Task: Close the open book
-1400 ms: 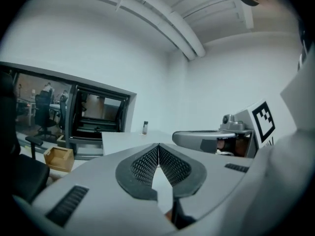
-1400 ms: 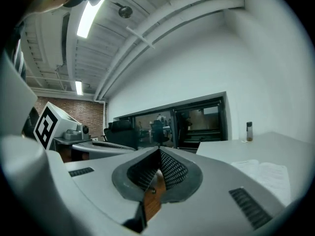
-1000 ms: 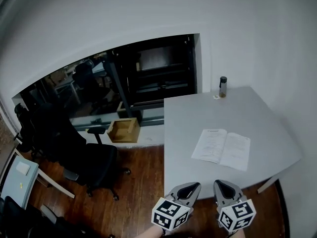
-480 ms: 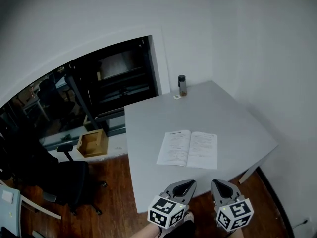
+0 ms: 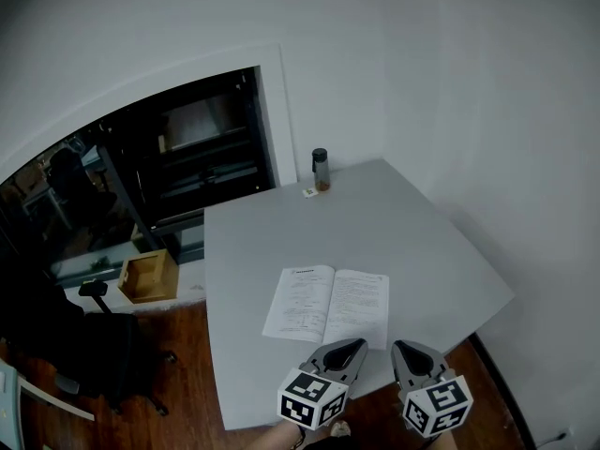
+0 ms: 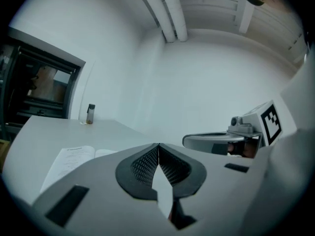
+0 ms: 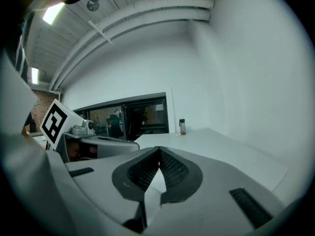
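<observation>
The open book [image 5: 328, 306] lies flat on the gray tabletop [image 5: 412, 242], close to the near edge and about halfway along it. Its pages face up. The fold down the middle runs from the near edge toward the far edge, and its far end leans a little to the right. The tops of the pages point to the far edge. Spread open like this, the book is wider than it is deep, so its long side runs along the near edge of the tabletop. The left gripper [image 5: 352, 346] and the right gripper [image 5: 405, 348] are side by side at the near edge, both pointing across the tabletop toward the far edge. The left gripper's tip shows right at the near side of the book's right page, and the right gripper is just to the right of the book. Each gripper has its two fingers pressed tight together, with nothing between them. Neither one has hold of the book. A small bottle [image 5: 321, 169] with a dark cap stands upright at the far edge, well apart from the book. Just beside it lies a small white thing [image 5: 308, 192], maybe a paper tag, but it is too small to tell. Left of the tabletop, a wooden box [image 5: 148, 276] sits by a dark window [image 5: 178, 157], near a black chair [image 5: 89, 340].
</observation>
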